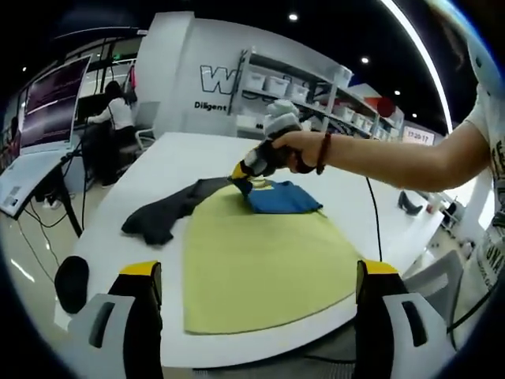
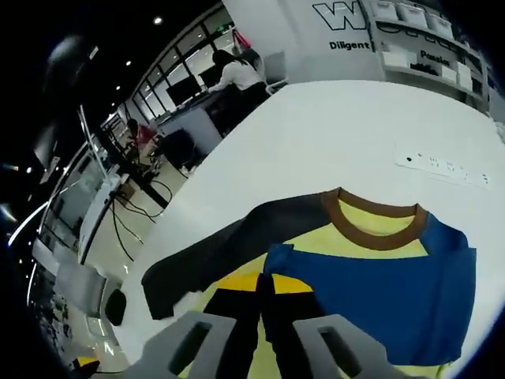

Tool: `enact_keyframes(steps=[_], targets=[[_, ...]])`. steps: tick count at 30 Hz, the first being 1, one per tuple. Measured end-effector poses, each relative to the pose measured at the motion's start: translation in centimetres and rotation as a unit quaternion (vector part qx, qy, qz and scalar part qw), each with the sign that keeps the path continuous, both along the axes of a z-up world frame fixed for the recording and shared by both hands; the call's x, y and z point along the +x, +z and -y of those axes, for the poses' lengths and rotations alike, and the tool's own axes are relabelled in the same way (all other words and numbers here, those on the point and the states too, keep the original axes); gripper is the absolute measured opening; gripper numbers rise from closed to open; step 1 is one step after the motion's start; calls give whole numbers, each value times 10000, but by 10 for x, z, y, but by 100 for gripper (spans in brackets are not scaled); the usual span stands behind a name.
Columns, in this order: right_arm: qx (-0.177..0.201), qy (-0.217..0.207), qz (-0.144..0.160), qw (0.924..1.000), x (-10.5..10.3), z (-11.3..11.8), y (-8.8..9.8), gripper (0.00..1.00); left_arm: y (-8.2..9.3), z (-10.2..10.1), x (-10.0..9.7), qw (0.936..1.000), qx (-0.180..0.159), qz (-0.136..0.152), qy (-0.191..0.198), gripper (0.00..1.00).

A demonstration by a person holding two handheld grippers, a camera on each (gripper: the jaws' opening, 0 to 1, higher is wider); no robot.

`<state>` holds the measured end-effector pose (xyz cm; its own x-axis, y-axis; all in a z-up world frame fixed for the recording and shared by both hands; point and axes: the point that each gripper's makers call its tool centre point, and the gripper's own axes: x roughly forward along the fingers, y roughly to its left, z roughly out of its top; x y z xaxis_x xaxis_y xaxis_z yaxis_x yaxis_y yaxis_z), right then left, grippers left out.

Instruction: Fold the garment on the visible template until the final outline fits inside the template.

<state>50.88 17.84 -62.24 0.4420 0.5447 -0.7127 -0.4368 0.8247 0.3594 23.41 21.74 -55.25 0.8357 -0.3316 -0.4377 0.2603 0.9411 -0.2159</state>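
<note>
A yellow-green template [image 1: 260, 268] lies flat on the white table [image 1: 181, 158]. At its far end sits the garment [image 1: 276, 197], a partly folded blue shirt with a dark grey sleeve [image 1: 162, 217] trailing off to the left. Seen close, the garment [image 2: 387, 300] has a brown collar [image 2: 375, 237], a yellow inside and a grey sleeve [image 2: 229, 253]. My right gripper [image 1: 239, 174], held by a hand, touches the garment's left edge. Its jaws are pressed together on the blue fabric, right gripper [image 2: 264, 304]. My left gripper [image 1: 256, 312] hovers open before the template's near edge, holding nothing.
A white power strip [image 2: 446, 167] lies on the table beyond the collar. A small dark object [image 1: 409, 204] rests at the table's right side. A person sits at a desk [image 1: 118, 118] behind on the left, shelves [image 1: 300, 87] stand at the back, and a black chair [image 1: 71, 284] is near the table's left corner.
</note>
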Motion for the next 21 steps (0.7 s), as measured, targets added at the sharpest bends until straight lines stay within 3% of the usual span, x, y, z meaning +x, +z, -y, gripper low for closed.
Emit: enact_keyframes(steps=[4,11,21], targets=[[-22,48,-72,10000,-5,-7,-5,0,-1,-3,1,10000,11,8,-3,99],[-154,249,157,9994,-6,-18,1,0,-1,-4,1,10000,-6,41,1,99],[-260,429,101,9987,-13,-25,-17,0,-4,-5,2,10000,2,52,-33,99]])
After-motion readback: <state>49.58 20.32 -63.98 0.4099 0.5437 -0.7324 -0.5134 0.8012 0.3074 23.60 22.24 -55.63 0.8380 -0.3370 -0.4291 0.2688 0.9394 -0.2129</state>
